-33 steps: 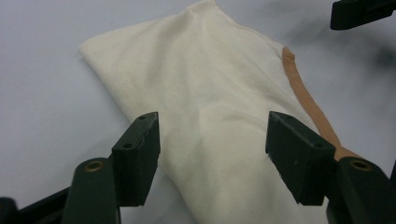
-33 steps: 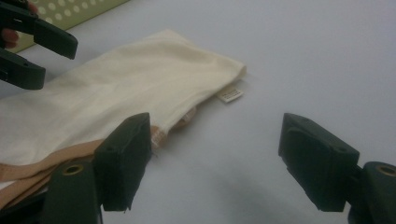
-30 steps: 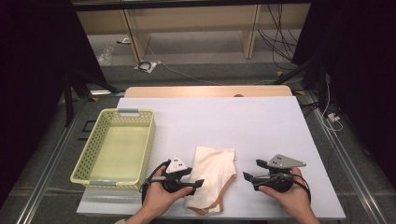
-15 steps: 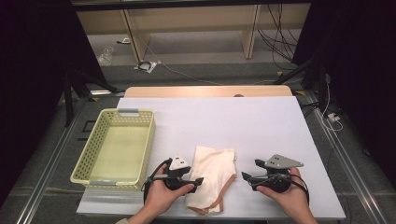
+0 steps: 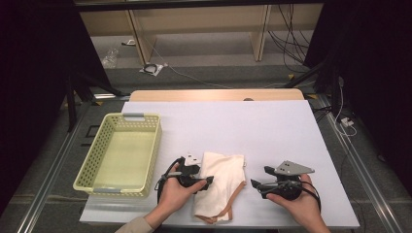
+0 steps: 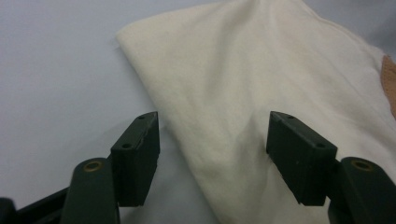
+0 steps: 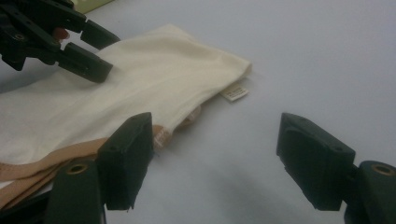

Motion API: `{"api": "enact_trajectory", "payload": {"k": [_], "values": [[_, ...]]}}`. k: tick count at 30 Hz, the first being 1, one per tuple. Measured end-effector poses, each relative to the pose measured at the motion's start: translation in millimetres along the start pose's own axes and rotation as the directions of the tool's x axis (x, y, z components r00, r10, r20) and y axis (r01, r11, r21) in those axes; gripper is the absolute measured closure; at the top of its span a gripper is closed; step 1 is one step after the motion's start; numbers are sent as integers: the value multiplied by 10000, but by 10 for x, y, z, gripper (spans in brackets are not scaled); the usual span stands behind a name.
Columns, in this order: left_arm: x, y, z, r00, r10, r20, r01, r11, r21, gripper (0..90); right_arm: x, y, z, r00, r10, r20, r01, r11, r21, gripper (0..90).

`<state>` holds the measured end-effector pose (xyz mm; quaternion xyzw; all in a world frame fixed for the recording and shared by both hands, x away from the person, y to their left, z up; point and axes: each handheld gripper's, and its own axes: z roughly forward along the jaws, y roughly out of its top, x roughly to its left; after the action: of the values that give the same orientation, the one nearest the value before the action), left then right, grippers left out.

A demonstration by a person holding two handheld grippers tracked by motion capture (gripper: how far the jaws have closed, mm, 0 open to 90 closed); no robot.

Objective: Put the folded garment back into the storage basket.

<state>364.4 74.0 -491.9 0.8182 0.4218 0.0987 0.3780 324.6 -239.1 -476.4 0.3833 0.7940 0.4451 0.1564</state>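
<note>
A cream cloth (image 5: 221, 182) with tan trim lies folded near the table's front edge. My left gripper (image 5: 210, 180) rests low at the cloth's left edge. In the left gripper view it (image 6: 212, 149) is open: one jaw over bare table, the other over the cloth (image 6: 261, 84), whose edge runs between them unpinched. Its jaws have just been closing slightly. To the right of the cloth my right gripper (image 5: 253, 185) points left at it. In the right gripper view it (image 7: 215, 154) stands open over bare table, with the cloth (image 7: 140, 79) and the left gripper (image 7: 93, 51) beyond.
A pale yellow mesh basket (image 5: 109, 190) stands at the table's left with nothing in it. A small label (image 7: 234, 93) sticks out from the cloth's corner. The white table top (image 5: 243, 126) stretches away behind the cloth.
My left gripper has edged a little further over the cloth's left edge. The right gripper and the cloth have stayed put.
</note>
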Motion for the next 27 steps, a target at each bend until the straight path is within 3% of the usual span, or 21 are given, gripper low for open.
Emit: {"api": "enact_trajectory", "payload": {"k": [4, 8, 11, 15, 22, 27], "values": [[-35, 33, 44, 9996, 168, -234, -167, 9998, 50, 354, -6, -4, 2, 10000, 27, -15, -27, 10000, 82, 284], [-105, 50, 67, 9965, 352, -763, -333, 9991, 253, 369, 3, -2, 5, 10000, 5, -57, -5, 10000, 81, 285], [-137, 58, 75, 9949, 298, -968, -271, 9992, 297, 380, 9, -2, 9, 9999, 17, -111, -16, 10000, 95, 286], [-116, 63, 63, 9956, 209, -914, -180, 9993, 324, 449, 6, -4, 8, 9999, -61, -127, 63, 9999, 157, 288], [-143, 48, 44, 9973, 352, -650, -334, 9990, 283, 660, 5, -4, 9, 9999, -54, -123, 56, 9999, 144, 289], [-110, 42, 42, 9996, -17, -292, 24, 9997, 246, 725, 5, -7, 11, 9999, -55, -131, 57, 9998, 164, 289]]}}
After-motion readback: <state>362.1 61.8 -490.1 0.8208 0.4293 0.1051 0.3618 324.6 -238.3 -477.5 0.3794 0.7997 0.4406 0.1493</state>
